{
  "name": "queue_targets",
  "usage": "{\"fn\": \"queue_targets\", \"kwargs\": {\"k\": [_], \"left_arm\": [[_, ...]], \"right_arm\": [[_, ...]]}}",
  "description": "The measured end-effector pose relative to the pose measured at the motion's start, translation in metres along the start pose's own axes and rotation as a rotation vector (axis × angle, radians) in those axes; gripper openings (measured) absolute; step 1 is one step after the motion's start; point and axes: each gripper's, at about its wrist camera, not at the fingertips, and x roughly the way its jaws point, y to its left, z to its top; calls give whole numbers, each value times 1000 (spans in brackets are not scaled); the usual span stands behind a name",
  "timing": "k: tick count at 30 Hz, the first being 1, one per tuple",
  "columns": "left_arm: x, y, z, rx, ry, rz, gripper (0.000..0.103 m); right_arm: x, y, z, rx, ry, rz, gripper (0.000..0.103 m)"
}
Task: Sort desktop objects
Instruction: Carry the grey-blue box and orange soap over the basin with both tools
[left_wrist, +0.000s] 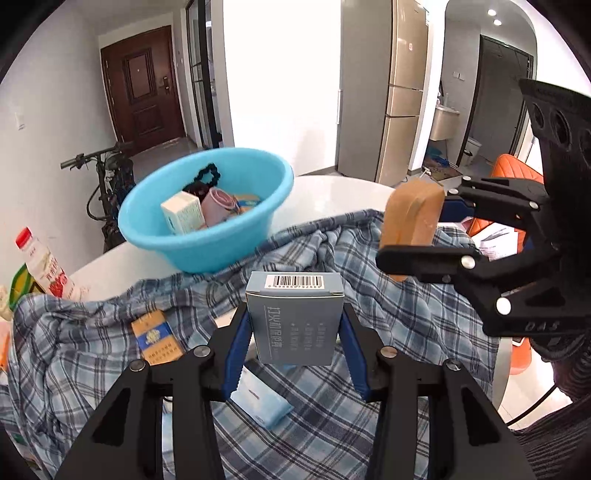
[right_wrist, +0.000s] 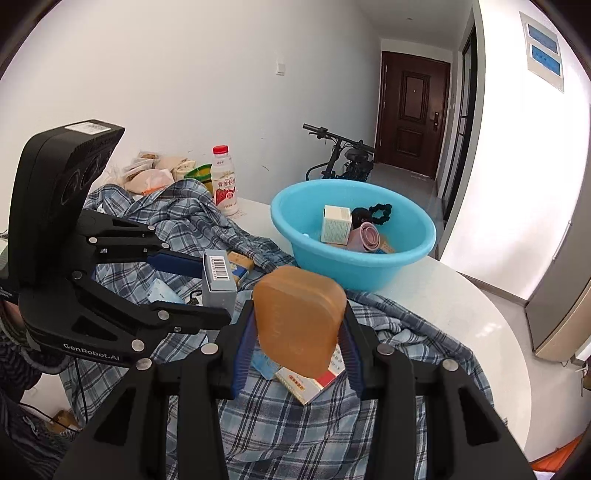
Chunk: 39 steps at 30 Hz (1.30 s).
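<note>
**2 items held above the plaid cloth**

A grey-blue box, barcode on its top flap and pale print on its face, is clamped upright between the pads of the left gripper. An amber soap bar, rounded and translucent, is pinched by the right gripper. Both are held above the plaid cloth, angled downward, near the blue basin.
</note>
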Motion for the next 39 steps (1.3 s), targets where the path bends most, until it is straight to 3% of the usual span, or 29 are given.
{"fn": "queue_targets", "kwargs": {"k": [11, 17, 27, 32, 36, 39], "left_arm": [[-10, 18, 47, 7, -59, 23, 49], [-8, 31, 73, 2, -81, 65, 49], [-8, 59, 118, -64, -123, 72, 49], [3, 81, 140, -103, -115, 100, 49], [16, 103, 153, -134, -99, 170, 49], [26, 119, 161, -166, -83, 163, 49]], "right_arm": [[9, -25, 39, 36, -51, -19, 41], [17, -36, 56, 83, -58, 16, 41], [29, -56, 90, 103, -87, -47, 41], [40, -64, 106, 106, -83, -70, 41], [52, -77, 119, 134, -83, -77, 41], [62, -89, 126, 166, -75, -74, 41]]}}
